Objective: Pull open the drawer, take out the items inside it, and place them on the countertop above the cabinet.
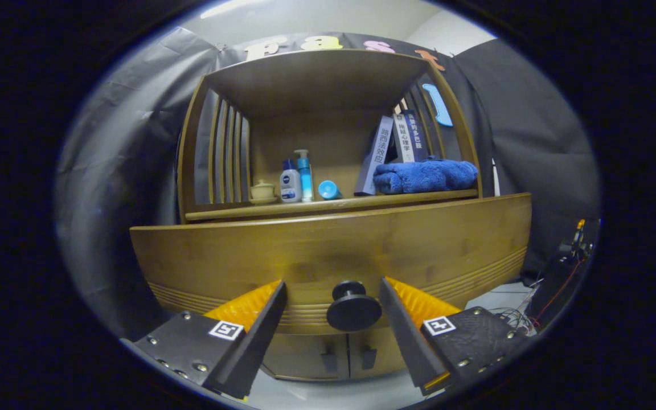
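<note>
Wooden drawer (pixel 333 250) sits shut; my tool (pixel 332 293) spreads open around its knob (pixel 353 307). Off-centre closing could let the fingers slip off.

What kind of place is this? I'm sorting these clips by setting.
Probably a staged home corner in a recording booth: a wooden cabinet with a drawer knob between the open gripper fingers, toiletry bottles, and black cloth walls.

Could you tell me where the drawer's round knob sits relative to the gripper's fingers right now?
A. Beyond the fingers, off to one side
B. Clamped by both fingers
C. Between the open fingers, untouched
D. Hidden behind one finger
C: the knob sits between the fingers of the open gripper, with a gap on each side.
</note>
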`<state>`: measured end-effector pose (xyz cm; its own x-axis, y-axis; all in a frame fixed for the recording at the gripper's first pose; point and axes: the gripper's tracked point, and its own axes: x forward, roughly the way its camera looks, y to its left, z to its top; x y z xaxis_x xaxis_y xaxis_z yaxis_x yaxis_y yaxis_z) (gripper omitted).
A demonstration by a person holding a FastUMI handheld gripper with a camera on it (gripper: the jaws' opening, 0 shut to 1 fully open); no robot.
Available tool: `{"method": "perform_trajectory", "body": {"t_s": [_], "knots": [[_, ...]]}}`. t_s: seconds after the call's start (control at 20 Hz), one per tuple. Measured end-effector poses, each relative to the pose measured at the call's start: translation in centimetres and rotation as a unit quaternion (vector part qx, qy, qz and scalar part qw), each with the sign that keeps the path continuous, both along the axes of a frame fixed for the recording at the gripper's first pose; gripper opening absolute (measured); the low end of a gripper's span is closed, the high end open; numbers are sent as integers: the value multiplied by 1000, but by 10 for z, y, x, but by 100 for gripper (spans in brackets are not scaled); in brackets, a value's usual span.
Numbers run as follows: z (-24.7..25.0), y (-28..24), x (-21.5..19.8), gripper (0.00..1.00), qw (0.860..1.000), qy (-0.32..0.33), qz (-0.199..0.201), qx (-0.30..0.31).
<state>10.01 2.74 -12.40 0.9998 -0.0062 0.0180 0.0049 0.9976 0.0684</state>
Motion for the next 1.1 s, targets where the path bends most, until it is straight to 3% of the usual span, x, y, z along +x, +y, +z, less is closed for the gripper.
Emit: {"method": "perform_trajectory", "body": {"t_s": [0.85,1.1], "knots": [[2,9,94,99,1000,-6,-1,11],[8,13,95,98,1000,-12,-3,-7]]}}
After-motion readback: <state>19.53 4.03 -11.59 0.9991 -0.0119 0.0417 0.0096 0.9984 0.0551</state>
